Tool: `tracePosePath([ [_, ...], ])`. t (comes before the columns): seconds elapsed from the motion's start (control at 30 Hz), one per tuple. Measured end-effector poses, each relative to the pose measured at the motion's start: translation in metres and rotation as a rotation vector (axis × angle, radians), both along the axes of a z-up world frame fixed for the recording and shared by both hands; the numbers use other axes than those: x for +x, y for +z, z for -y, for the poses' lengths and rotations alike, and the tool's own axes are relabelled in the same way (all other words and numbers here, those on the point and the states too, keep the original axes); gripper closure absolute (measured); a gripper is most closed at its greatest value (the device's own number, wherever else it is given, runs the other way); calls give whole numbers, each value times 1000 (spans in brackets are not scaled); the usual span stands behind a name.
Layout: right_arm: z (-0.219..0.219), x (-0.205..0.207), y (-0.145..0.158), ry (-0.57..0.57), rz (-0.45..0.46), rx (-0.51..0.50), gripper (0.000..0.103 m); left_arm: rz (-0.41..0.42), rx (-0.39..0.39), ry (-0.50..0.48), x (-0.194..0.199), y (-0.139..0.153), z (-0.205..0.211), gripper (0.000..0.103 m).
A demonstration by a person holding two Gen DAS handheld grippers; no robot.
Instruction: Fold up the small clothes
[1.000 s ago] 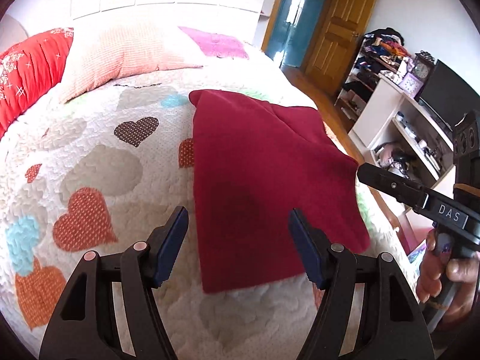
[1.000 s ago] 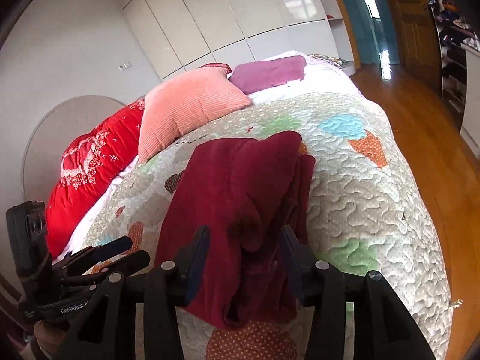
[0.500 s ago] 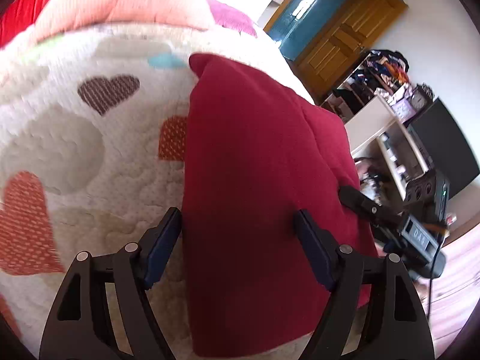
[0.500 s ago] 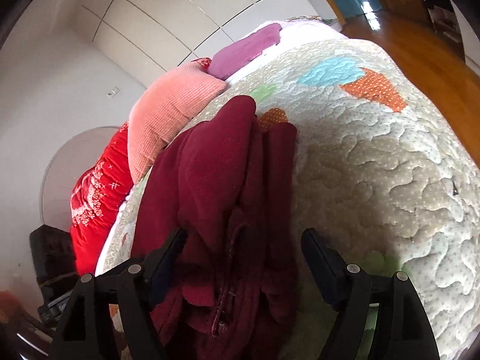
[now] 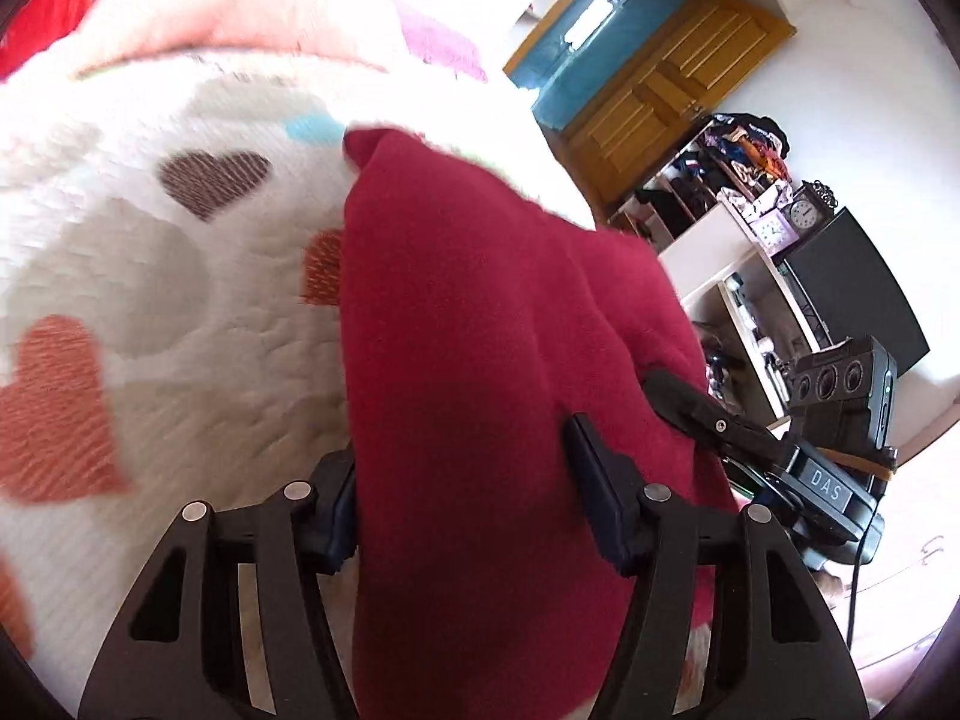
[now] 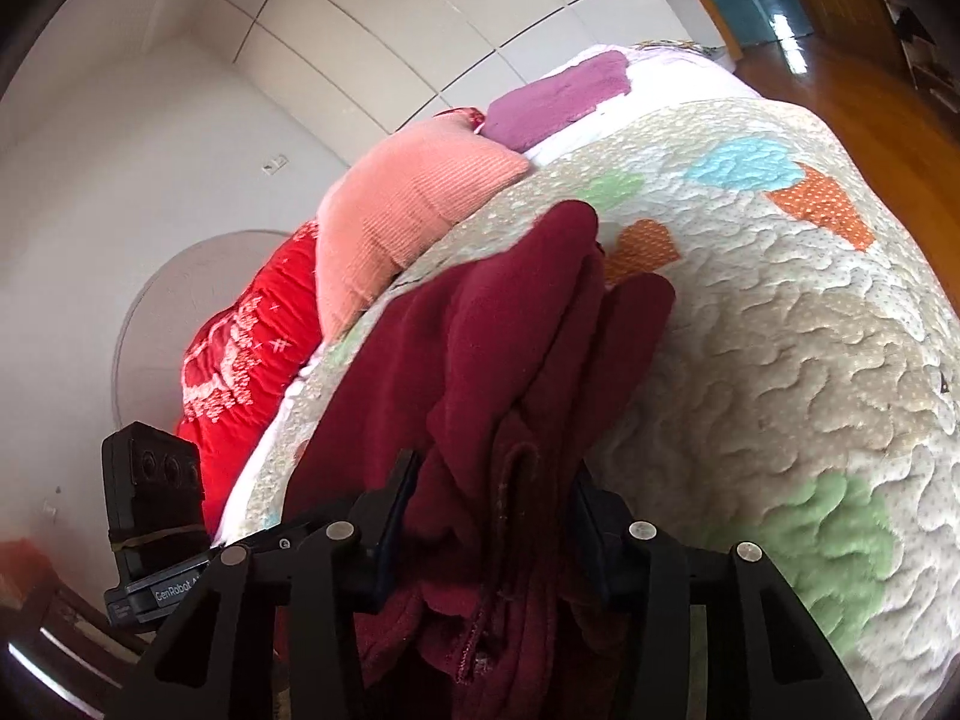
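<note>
Garment (image 5: 480, 372): dark red, soft fleece-like knit, lying on the quilt (image 5: 150, 300), reaching forward from both tools.

Left wrist view: shows it as one smooth, flat top layer with a straight left edge and a rounded far corner. Left gripper (image 5: 465, 498) straddles the near end; fingers spread wide, cloth filling the gap between them; whether the pads (image 5: 591, 480) press the fabric cannot be told. Right gripper (image 5: 720, 426) appears to the right, its fingers lying against the garment's right edge.

Right wrist view: shows what the other hides, namely the side of the stack: several thick layers bunched in rounded folds, a stitched seam (image 6: 510, 504) running down the middle. Right gripper (image 6: 489, 516) has this bundle between its fingers, cloth touching both pads (image 6: 399, 510); firmness of grip cannot be told. Left gripper's body (image 6: 150, 516) stands to the left.

Quilt: cream, wavy stitching, patchwork hearts in orange, brown, blue, green.

Ahead: ribbed pink pillow (image 6: 408, 210), red embroidered cushion (image 6: 240, 354), purple cloth (image 6: 558, 96), glossy white wardrobe (image 6: 420, 18).

Right of left tool: wooden door (image 5: 666, 84), shelves (image 5: 738, 276), clock (image 5: 804, 216).
</note>
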State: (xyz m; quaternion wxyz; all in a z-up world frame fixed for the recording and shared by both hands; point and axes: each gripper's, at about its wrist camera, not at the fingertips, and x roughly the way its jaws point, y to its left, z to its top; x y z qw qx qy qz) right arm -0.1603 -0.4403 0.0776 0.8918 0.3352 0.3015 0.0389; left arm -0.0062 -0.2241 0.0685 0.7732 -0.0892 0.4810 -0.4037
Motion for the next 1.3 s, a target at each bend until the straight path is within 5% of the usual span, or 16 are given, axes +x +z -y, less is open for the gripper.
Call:
tracePosePath([
  [0.13,-48,-14,10,82,8,6,58,3,20,49,-31,13,-52,42],
  [0.27,-92,-19,-4,148,-44,-34,54,-34,89,96,-57,-4,-89,42],
  [0.33,-105,-21,-16,133,-130,-96,44,-50,128,120,-63,-18,-98,42],
  [0.4,-105,-33,-13,90,-123,-142,44,-25,124,135,-73,-18,-105,42],
  [0.5,-104,-56,13,52,-60,-183,46,77,175,164,-85,-3,-105,42],
  [0.6,-127,-60,41,120,-11,-314,65,141,217,179,-90,3,-98,42],
  [0.67,-143,-55,47,152,-2,-378,67,164,257,188,-92,1,-92,42],
  [0.9,-148,-32,-7,126,-157,-476,70,215,299,232,-102,-3,-101,42],
  [1.3,-176,-72,20,132,-98,-532,69,341,346,308,-111,13,-105,42],
])
